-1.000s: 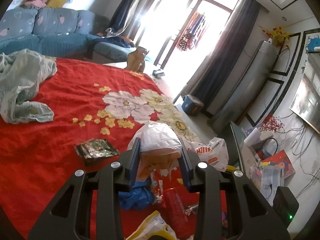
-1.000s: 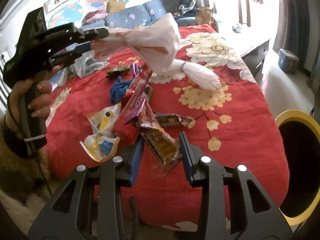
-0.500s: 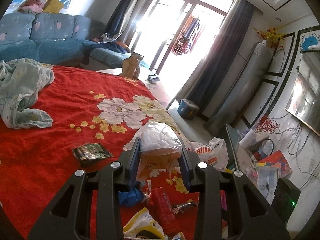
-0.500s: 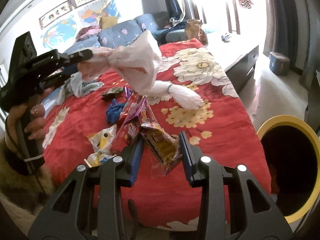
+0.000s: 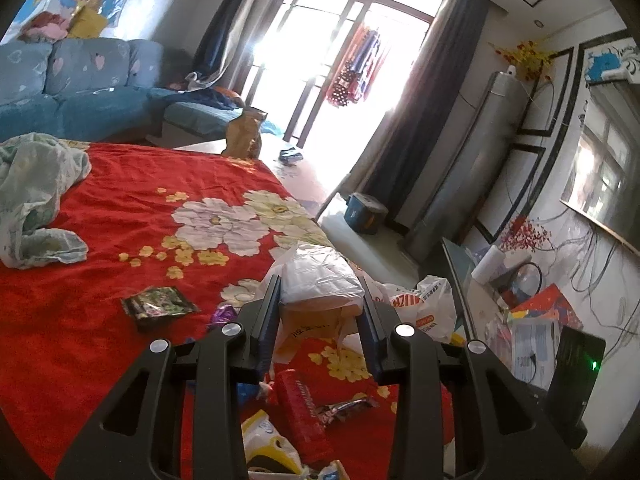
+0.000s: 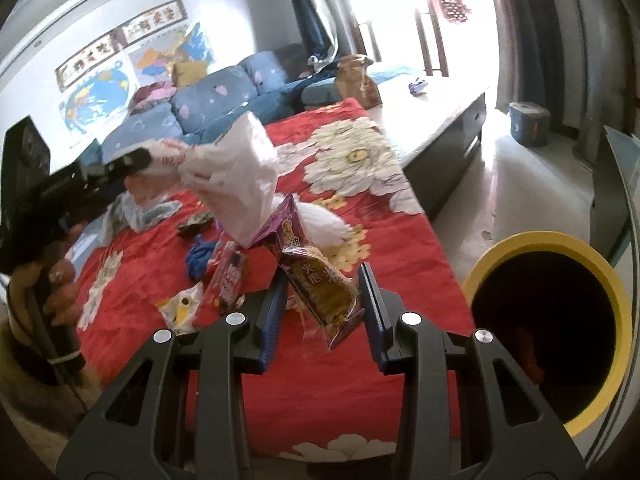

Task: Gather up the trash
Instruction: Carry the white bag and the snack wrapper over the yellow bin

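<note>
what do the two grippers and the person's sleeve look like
Both the left gripper and right gripper are black plastic with triangular cut-outs, round silver screws and flat blue-edged fingers. The left one's black handle is ringed by a pale band. The sleeve looks furry, tan and cream, with a dark cuff.

Bright sun pours in through the big window (image 5: 340, 68) and turns it white. Edges bend round with dark corners. The white bag (image 6: 236, 176) looks blurry.

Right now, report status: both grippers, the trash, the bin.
Left gripper shut on white plastic bag. Right gripper shut on snack wrapper. Yellow-rimmed bin open at right, path looks clear.
</note>
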Available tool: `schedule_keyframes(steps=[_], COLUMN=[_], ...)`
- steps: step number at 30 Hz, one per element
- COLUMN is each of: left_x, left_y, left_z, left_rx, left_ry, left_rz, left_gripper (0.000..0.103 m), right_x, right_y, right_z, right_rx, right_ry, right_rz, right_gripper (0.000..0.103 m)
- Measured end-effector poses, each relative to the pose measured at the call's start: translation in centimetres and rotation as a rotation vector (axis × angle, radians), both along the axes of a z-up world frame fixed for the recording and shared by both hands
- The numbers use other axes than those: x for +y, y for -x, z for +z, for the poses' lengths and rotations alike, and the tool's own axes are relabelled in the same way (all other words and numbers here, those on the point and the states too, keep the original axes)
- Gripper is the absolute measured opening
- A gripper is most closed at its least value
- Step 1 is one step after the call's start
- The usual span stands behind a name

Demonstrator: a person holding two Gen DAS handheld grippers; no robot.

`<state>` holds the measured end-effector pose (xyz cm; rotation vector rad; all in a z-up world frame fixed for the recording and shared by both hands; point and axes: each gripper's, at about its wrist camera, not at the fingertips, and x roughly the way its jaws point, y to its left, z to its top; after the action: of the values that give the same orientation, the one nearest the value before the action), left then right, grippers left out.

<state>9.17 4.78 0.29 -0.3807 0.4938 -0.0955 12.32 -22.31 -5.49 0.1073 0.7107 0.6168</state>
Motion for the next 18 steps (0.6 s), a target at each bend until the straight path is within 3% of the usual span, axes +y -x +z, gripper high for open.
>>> schedule_keyframes(steps=[18], left_x=[-4.2], left_y=[-1.0], left_z=[-0.5], left_rx=[0.018], left_ry=[-0.042], left_rz=[-0.077], left_gripper=[0.034], right_x=[-5.9], right_y=[-1.6], right_z=[1.0], right_rx=[-0.019], right_ry=[-0.061], right_rz=[-0.169], right_gripper=[0.029])
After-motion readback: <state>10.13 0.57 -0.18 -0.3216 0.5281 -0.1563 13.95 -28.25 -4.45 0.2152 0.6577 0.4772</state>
